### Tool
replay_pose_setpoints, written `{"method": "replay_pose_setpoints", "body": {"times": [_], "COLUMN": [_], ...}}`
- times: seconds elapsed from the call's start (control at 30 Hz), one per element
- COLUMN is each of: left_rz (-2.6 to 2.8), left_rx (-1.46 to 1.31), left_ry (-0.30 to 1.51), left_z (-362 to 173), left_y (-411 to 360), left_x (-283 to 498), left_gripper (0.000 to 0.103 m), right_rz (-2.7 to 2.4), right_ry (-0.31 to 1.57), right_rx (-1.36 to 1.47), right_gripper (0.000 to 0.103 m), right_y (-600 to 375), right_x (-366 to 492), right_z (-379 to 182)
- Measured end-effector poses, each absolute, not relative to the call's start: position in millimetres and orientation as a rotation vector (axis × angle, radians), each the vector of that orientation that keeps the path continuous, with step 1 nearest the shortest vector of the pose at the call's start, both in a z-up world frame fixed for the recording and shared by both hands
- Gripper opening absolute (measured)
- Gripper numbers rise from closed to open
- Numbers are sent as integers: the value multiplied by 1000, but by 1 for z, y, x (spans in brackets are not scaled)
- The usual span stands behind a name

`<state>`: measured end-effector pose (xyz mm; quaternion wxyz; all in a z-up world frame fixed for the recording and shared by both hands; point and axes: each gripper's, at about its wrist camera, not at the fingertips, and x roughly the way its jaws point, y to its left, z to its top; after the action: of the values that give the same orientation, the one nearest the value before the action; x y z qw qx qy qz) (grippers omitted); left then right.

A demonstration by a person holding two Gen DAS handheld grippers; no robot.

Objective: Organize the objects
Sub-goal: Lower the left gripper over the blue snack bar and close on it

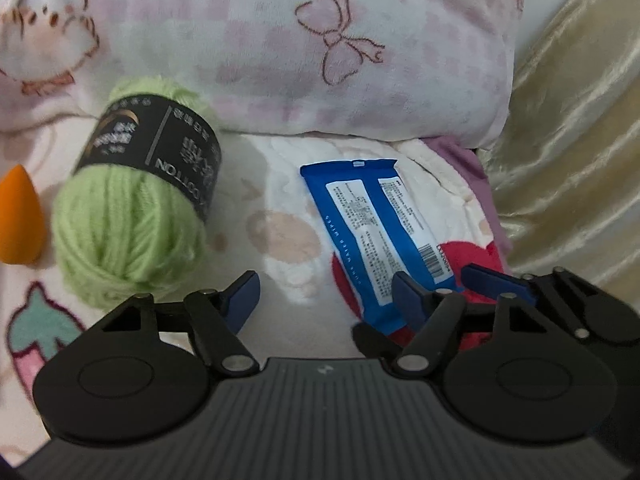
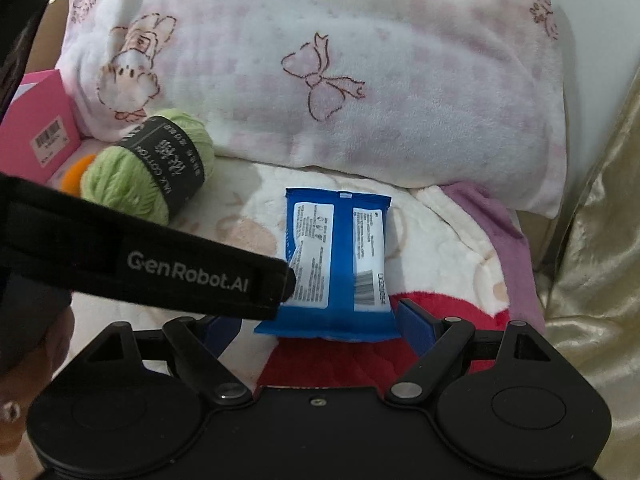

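Observation:
A blue wet-wipes pack [image 1: 372, 232] [image 2: 336, 264] lies label-side up on a cream blanket [image 1: 280, 208], just in front of a pillow. My right gripper [image 2: 320, 330] stands open around the pack's near end, its blue fingers [image 2: 416, 328] on either side without pressing it. My left gripper [image 1: 324, 304] is open too. Its right finger [image 1: 408, 304] overlaps the pack's near corner, and only blanket shows between the fingers. One right-gripper finger [image 1: 496, 280] shows just beyond it. The left gripper's black strap [image 2: 188, 276] crosses the right wrist view and hides the pack's left edge.
A green yarn ball with a black label [image 1: 132, 208] [image 2: 148, 168] lies left of the pack, with an orange teardrop sponge [image 1: 20, 220] beside it. A pink box [image 2: 36, 140] stands farther left. A pink-patterned pillow [image 1: 320, 40] closes the back and gold fabric [image 1: 580, 140] the right.

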<state>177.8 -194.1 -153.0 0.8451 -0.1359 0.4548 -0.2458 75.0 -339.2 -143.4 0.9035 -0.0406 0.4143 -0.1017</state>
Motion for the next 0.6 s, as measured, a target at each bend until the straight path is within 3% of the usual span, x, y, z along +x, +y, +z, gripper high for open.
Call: {"method": "replay_pose_setpoints", "body": {"times": [0.17,0.4,0.6], "left_rz": [-523,-522,-525], "left_rx": [-302,-292,-266], "left_ry": [937,915,913], "left_z": [-155,-161,-161], "left_y": [-201,-211,-217], "left_x": [180,182,183], "left_gripper": [66,54,52], "right_rz": [-232,-198,-197], "right_ry": [821,865,887], "right_rx": [-140,-156,-134], "right_gripper": [84,83,77], "right_y": [-343,-346,-348], "right_x": [76,93,99], "right_z": [-150,-162,-166]}}
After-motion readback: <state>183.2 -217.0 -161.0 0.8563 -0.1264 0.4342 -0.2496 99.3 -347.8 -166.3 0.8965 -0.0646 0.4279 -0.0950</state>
